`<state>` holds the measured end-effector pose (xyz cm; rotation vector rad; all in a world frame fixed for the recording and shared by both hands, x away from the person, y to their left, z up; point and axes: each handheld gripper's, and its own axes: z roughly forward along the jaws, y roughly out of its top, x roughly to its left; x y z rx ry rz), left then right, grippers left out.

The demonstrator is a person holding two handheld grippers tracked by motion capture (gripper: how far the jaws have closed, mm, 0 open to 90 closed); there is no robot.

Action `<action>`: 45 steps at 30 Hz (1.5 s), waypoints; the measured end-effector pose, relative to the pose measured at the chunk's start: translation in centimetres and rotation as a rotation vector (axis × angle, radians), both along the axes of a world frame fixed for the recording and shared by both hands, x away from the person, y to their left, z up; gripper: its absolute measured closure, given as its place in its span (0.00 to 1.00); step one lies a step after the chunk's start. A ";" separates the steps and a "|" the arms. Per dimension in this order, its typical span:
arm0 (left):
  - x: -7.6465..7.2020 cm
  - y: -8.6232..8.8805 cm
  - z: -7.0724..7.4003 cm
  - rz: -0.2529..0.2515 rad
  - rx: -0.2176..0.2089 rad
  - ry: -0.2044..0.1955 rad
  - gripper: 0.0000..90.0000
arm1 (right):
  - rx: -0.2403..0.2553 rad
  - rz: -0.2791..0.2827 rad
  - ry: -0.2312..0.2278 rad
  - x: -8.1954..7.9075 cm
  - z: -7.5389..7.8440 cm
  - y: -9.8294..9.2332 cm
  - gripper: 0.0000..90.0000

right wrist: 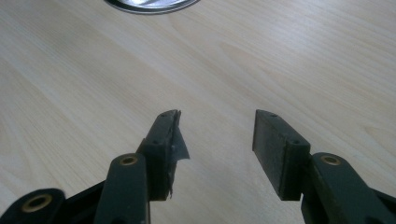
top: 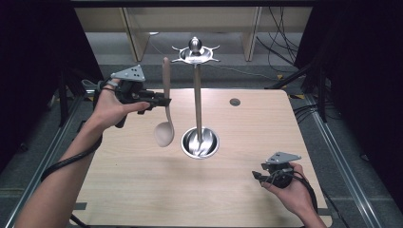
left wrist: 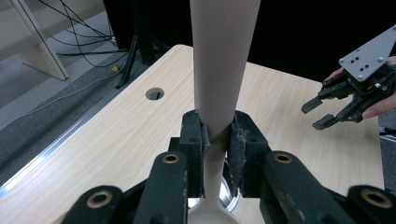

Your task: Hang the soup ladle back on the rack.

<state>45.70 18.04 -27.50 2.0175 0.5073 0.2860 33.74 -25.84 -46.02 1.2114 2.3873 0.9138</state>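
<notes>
A beige spoon (top: 166, 107) hangs upright in the air left of a metal utensil stand (top: 197, 95), bowl end down and handle up. My left gripper (top: 164, 101) is shut on the spoon's handle (left wrist: 219, 70), about halfway along it; the black pads (left wrist: 194, 133) press it from both sides. The stand has a round shiny base (top: 200, 142), a tall pole and a hooked top ring (top: 195, 53). My right gripper (top: 257, 176) rests low over the table's near right part, open, with bare wood between its jaws (right wrist: 217, 130). It also shows far off (left wrist: 322, 114) in the left gripper view.
The wooden table (top: 142, 190) has a round cable hole (top: 235, 101) near its far edge. Cables lie on the floor behind the table, and black curtains stand on both sides. The stand's base rim (right wrist: 149, 5) sits ahead of the right gripper.
</notes>
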 end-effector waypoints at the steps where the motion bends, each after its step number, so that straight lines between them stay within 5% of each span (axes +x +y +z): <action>1: 0.0 0.0 0.0 0.001 -0.001 0.001 0.84 | 0.012 -0.018 0.017 -0.2 0.0 0.2 0.57; 45: 0.8 -0.8 0.2 -0.022 0.009 0.014 0.84 | 0.014 -0.024 0.009 -0.1 0.0 0.0 0.57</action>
